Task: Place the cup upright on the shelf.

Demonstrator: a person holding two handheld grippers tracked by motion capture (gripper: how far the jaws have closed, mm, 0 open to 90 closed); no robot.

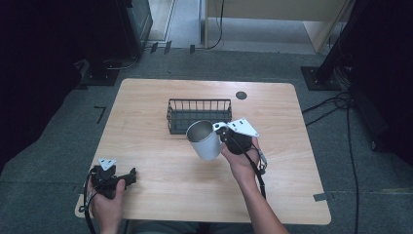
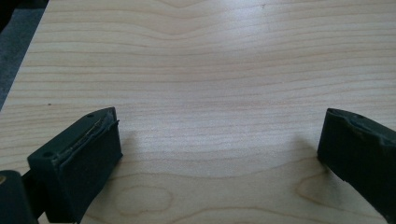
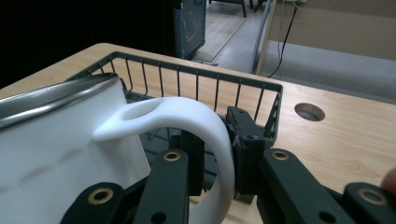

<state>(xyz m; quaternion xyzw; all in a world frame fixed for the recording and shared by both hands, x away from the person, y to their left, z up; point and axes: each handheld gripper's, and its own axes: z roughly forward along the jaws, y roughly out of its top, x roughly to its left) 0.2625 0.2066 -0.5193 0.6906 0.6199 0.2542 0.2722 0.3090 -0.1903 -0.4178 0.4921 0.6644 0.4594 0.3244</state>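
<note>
Mug (image 1: 204, 141): stiff, light, slippery; your right gripper (image 3: 219, 154) fingers pinch its handle (image 3: 205, 126), tilted. Left gripper (image 2: 219, 144) fingers gape wide, empty, over the counter (image 2: 210, 60).

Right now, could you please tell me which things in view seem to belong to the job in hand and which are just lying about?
Likely in the job:
- white mug, held by its handle in the right tongs, tilted above the table
- black wire basket behind it

Lying about:
- left tongs, open, idle on the table
- floor cables
</note>
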